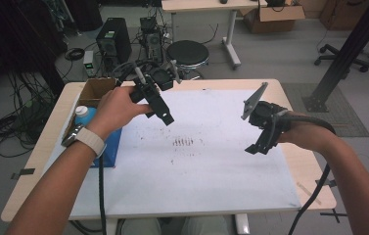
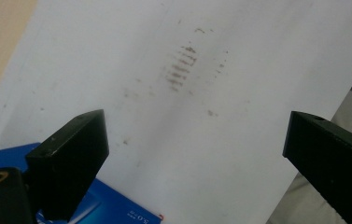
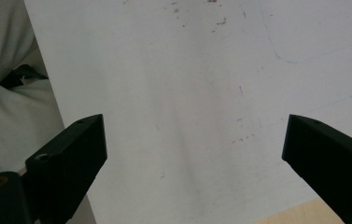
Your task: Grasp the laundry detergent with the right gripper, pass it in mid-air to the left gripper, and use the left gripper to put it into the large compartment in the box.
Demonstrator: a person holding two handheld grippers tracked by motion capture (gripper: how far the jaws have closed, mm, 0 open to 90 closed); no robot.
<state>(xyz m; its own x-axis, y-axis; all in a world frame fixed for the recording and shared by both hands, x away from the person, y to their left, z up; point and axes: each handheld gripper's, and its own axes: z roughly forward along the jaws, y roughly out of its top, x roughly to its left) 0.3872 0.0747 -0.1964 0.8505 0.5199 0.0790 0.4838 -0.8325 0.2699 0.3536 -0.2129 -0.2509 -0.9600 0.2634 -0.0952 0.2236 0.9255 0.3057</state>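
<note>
Nearest, both forearms enter over the counter (image 1: 35, 161). White sheet (image 1: 211, 166) covers most of it, with a patch of brown smudges (image 1: 183, 142) mid-sheet. Right gripper (image 1: 259, 147) hovers over the sheet's right part, jaws spread wide, nothing between. Left gripper (image 1: 166, 117) held above the sheet's left part, jaws spread, empty. Blue box (image 1: 108, 147) lies at the left edge under the left wrist; a blue-capped bottle (image 1: 83, 115) and cardboard box (image 1: 96, 90) sit behind it. Beyond the counter: black stool (image 1: 188, 53), computer tower (image 1: 113, 39).
</note>
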